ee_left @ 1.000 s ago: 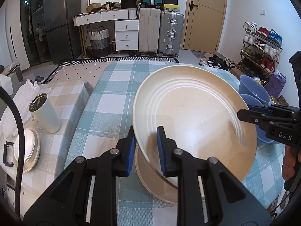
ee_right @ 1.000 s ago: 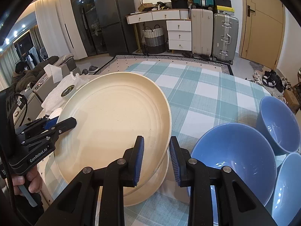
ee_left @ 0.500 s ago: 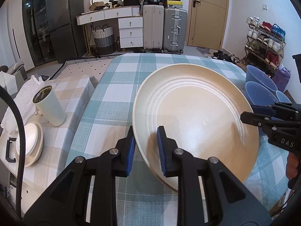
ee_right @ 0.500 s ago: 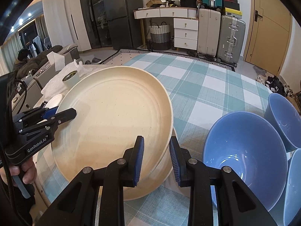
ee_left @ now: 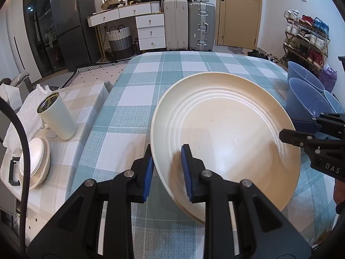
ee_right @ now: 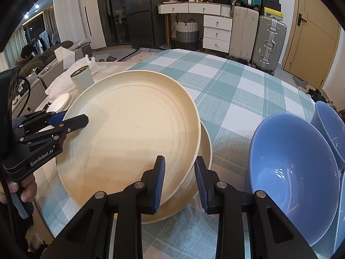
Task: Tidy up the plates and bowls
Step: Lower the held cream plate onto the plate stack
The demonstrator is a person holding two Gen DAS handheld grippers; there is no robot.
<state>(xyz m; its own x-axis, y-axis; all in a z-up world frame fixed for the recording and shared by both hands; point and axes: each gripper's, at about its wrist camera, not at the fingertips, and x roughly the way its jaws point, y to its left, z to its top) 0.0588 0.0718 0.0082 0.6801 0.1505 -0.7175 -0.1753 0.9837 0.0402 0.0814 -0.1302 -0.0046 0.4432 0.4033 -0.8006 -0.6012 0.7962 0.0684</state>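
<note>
A large cream plate (ee_left: 226, 140) (ee_right: 133, 133) is held at both sides, slightly tilted, just over a second cream plate (ee_right: 206, 151) that lies on the checked tablecloth. My left gripper (ee_left: 167, 168) has the near rim between its blue pads, which still touch the rim while the jaws are opening. It shows again at the left of the right wrist view as the left gripper (ee_right: 73, 119). My right gripper (ee_right: 179, 181) is shut on the opposite rim, and its tips appear in the left wrist view as the right gripper (ee_left: 289, 129).
Blue bowls (ee_right: 291, 168) (ee_left: 306, 99) stand close beside the plates on the right. A lower side table (ee_left: 90, 99) holds a white cylinder cup (ee_left: 57, 116) and a stack of small white plates (ee_left: 34, 159). A hand (ee_right: 23, 190) grips the left tool.
Both grippers have sunk together with the cream plate. It now lies much closer to the plate underneath and closer to level.
</note>
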